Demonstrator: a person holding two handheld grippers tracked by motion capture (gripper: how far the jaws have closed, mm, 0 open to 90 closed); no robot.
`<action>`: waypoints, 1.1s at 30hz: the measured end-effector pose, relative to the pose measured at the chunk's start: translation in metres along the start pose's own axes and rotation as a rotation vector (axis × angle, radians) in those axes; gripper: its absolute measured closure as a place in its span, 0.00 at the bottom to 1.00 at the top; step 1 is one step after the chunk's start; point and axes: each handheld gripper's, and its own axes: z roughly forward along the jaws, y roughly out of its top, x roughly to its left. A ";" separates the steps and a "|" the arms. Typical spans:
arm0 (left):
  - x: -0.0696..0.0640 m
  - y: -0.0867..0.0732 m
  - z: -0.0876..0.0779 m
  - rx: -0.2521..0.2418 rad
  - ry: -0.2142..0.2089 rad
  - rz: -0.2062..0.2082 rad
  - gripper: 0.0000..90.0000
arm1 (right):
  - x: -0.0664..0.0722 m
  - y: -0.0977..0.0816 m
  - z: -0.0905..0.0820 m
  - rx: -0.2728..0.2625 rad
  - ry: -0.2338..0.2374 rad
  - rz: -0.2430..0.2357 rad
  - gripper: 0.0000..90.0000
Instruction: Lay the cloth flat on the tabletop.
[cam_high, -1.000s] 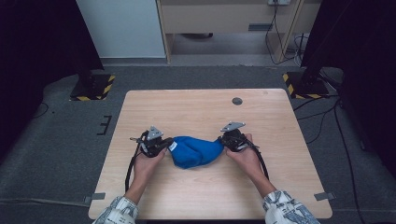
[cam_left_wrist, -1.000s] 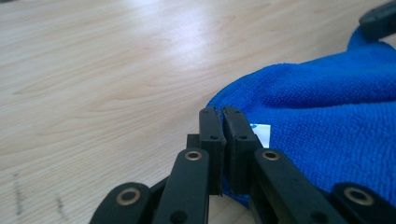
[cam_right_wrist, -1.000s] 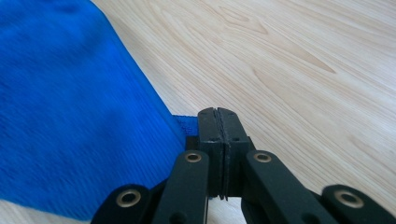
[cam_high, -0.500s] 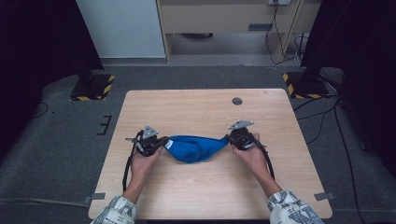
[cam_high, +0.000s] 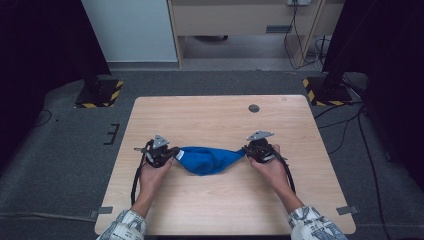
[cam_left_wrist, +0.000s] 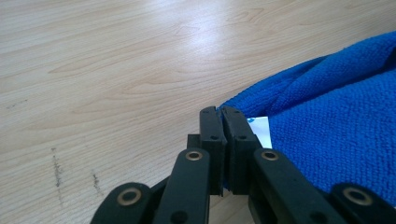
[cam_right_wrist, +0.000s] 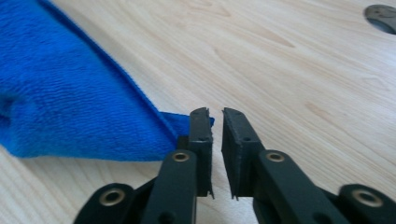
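Blue cloth (cam_high: 206, 159) lies stretched mid-tabletop (cam_high: 220, 117) between both hands; left gripper (cam_left_wrist: 223, 113) clamped on its left corner, right gripper (cam_right_wrist: 215, 115) has just been parting, right corner beside its pads, apparently releasing; next, left should likely let go.

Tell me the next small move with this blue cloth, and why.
Probably open the left gripper too. It is clamped on one corner of the blue cloth, while the right gripper has just been opening, with a gap between its jaws and its corner beside them, so the cloth lies stretched on the table.
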 end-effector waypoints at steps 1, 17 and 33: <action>0.000 0.000 0.000 0.008 0.003 0.003 0.97 | -0.001 0.000 -0.001 -0.003 -0.005 0.007 0.90; 0.008 -0.005 0.003 0.044 0.033 -0.003 0.97 | 0.000 -0.002 0.010 -0.043 0.004 0.055 0.76; 0.016 -0.008 0.001 0.015 0.029 -0.053 0.96 | 0.016 0.008 0.045 0.003 0.034 0.117 0.67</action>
